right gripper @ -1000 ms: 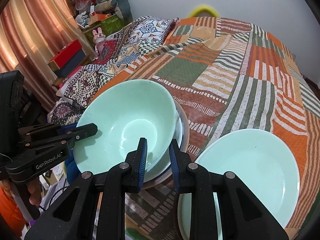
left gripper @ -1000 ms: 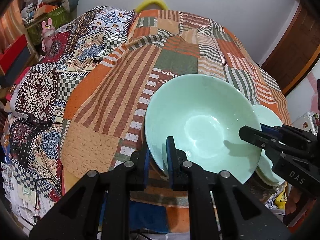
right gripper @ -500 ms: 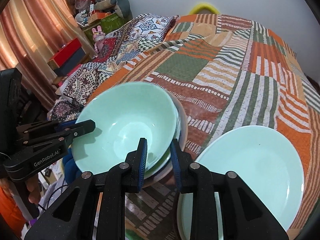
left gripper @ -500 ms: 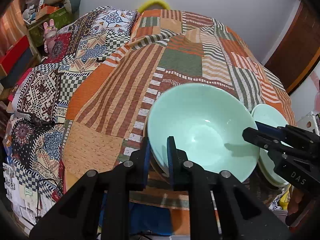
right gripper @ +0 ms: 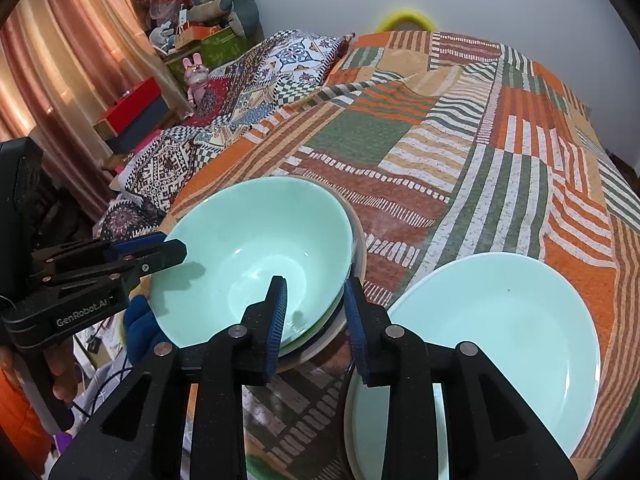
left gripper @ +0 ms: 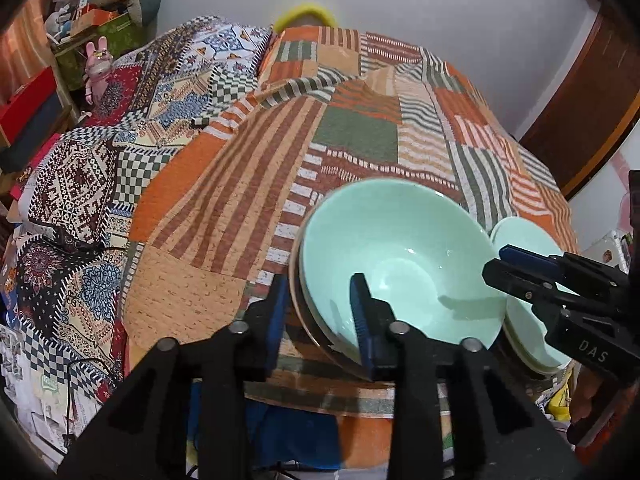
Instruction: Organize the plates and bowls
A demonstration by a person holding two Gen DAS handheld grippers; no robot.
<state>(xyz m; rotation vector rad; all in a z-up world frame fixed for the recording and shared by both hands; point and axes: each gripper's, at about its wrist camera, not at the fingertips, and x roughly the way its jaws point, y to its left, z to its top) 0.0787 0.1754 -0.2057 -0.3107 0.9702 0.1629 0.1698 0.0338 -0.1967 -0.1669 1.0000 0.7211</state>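
Observation:
A mint green bowl (left gripper: 400,256) sits nested on a stack of bowls at the near edge of a patchwork-covered bed; it also shows in the right wrist view (right gripper: 256,256). My left gripper (left gripper: 318,300) is open, its jaws straddling the bowl's near-left rim. My right gripper (right gripper: 314,300) is open, its jaws straddling the bowl's right rim. A stack of mint green plates (right gripper: 504,320) lies to the right of the bowls, also seen in the left wrist view (left gripper: 524,320).
The patchwork quilt (left gripper: 360,128) covers the bed. A patterned pillow (left gripper: 80,184) lies at the left. Shelves with boxes and toys (right gripper: 192,48) stand at the far left by a curtain. A wooden door (left gripper: 592,92) is at the right.
The bowl has come down onto the stack. Both grippers, which were shut on its rim, have opened.

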